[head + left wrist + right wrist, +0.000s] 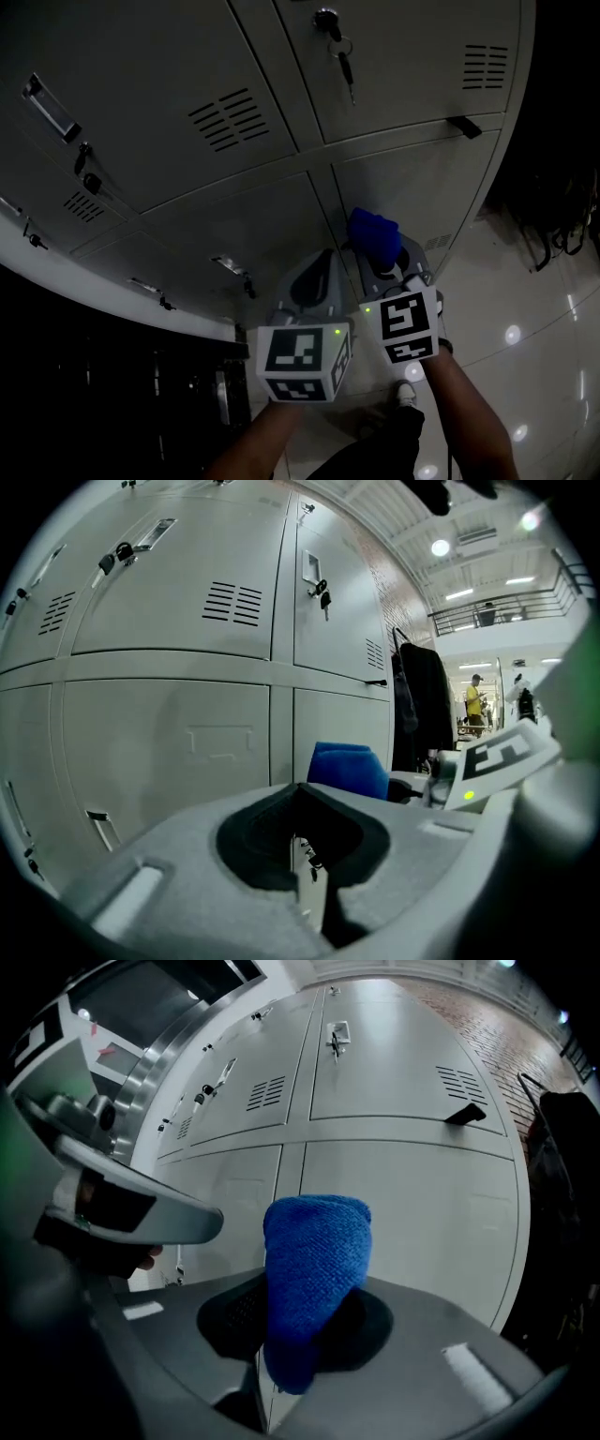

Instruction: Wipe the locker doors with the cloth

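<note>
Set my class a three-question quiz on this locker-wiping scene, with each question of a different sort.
1. True or false: the left gripper holds the blue cloth.
2. Multiple choice: the jaws of the right gripper are A) wide apart and empty, B) shut on the cloth, C) gripping a door handle.
3. Short answer: what hangs from the lock on the upper locker door?

Key:
1. False. Its jaws are together with nothing between them.
2. B.
3. Keys.
</note>
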A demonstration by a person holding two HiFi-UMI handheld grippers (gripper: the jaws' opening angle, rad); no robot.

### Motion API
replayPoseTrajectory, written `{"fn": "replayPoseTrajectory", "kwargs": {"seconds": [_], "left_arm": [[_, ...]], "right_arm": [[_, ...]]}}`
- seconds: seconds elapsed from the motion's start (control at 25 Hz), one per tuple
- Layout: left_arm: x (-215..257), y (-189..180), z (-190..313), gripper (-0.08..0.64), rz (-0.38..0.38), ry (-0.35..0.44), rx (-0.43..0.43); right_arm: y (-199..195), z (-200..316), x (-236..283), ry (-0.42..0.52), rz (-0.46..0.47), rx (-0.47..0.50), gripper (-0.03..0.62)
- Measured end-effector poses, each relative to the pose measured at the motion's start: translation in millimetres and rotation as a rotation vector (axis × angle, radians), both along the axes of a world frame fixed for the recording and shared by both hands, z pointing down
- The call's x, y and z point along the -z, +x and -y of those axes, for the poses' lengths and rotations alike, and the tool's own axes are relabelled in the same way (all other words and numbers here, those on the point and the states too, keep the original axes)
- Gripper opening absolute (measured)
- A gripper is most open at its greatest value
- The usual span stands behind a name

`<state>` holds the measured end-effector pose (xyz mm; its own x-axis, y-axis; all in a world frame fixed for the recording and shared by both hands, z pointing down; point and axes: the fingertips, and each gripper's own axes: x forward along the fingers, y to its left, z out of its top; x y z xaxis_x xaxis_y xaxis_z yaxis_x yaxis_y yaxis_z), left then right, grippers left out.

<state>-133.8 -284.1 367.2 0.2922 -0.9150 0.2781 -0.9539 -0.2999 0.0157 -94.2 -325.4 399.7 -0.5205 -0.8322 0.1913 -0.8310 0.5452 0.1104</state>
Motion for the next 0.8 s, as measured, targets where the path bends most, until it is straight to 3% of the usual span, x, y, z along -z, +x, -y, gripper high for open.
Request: {"fn": "replayPoseTrajectory", "kwargs": {"seconds": [0.24,0.8], "left_arm": [[-5,7,1,-0.005,-0.002,-0.002,-0.001],[-18,41,9,-0.005,0.043,-0.003,-0.007]], "right_arm": [[16,5,-13,-0.007,-0.007,-0.018,0.083],[139,35,-29,-0.004,-0.041,-0.162,0.083]]}}
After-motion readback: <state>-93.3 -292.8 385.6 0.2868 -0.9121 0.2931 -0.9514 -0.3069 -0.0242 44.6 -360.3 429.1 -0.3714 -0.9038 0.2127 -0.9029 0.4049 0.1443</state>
